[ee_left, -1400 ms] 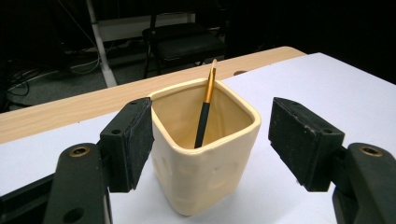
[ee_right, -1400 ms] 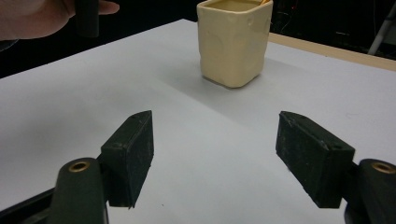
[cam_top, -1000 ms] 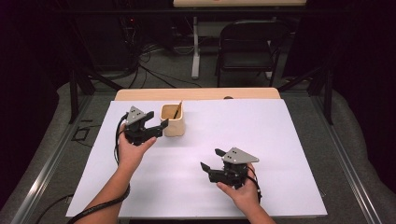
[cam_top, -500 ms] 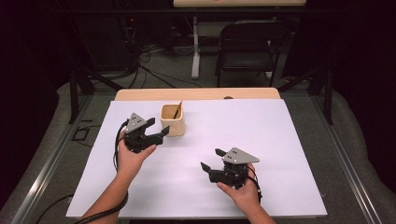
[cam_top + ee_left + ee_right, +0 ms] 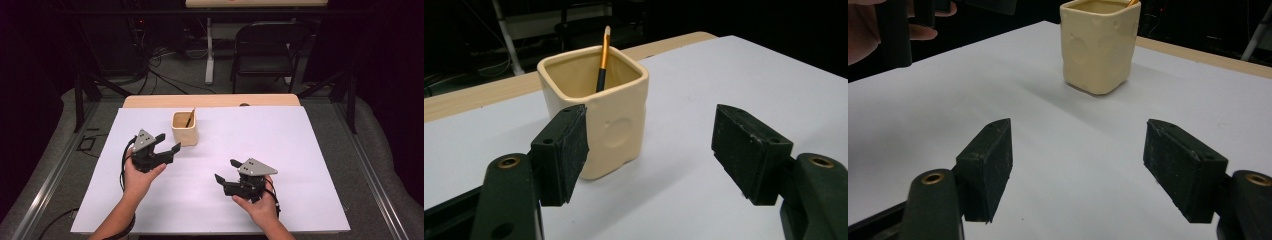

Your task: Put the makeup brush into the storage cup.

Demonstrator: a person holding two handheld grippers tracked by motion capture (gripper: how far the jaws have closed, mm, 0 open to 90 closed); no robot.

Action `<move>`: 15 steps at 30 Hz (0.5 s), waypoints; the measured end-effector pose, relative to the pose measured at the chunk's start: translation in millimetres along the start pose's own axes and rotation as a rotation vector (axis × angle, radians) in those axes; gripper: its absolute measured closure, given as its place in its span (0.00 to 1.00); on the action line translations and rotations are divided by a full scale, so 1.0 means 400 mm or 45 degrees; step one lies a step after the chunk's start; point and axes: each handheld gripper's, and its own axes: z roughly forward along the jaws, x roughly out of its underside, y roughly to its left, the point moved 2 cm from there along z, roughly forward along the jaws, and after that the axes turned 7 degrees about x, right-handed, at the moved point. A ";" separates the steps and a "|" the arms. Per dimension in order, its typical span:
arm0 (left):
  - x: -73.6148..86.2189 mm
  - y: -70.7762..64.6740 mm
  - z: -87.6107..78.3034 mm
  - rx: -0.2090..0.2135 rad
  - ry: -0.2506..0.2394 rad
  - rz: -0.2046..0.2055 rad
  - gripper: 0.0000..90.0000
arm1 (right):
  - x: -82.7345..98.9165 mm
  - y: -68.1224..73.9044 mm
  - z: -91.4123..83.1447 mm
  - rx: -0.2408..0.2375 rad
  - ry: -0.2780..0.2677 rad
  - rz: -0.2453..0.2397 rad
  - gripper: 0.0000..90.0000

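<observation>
A cream square ceramic cup [image 5: 184, 128] stands on the white table sheet [image 5: 300, 150], with a thin gold-and-black brush [image 5: 189, 118] leaning inside it. My left gripper [image 5: 168, 143] hovers just to the cup's near left, jaws wide open and empty. In the left gripper view the cup [image 5: 596, 112] sits a little beyond the left pad [image 5: 569, 150], and the brush [image 5: 603, 60] pokes above its rim. My right gripper [image 5: 226, 170] rests low near the front of the sheet, open and empty. The right gripper view has the cup [image 5: 1099, 42] well ahead.
The sheet covers a wooden table whose bare far edge [image 5: 210, 100] shows behind the cup. A folding chair [image 5: 265, 45] and cables lie on the dark floor beyond. A hand [image 5: 868, 30] holding the other gripper appears at the right gripper view's top left.
My left gripper has drifted toward the near side of the table and slightly lower, away from the cup. The right gripper has stayed where it was.
</observation>
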 end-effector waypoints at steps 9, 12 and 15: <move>0.023 -0.016 -0.013 0.006 0.001 0.011 0.34 | 0.000 -0.001 0.000 0.000 -0.003 0.000 0.31; 0.032 -0.020 -0.016 0.009 0.001 0.013 0.34 | -0.001 -0.002 -0.001 0.002 -0.005 -0.002 0.31; 0.041 -0.025 -0.018 0.012 0.002 0.017 0.34 | -0.001 -0.001 -0.002 0.004 -0.005 0.004 0.31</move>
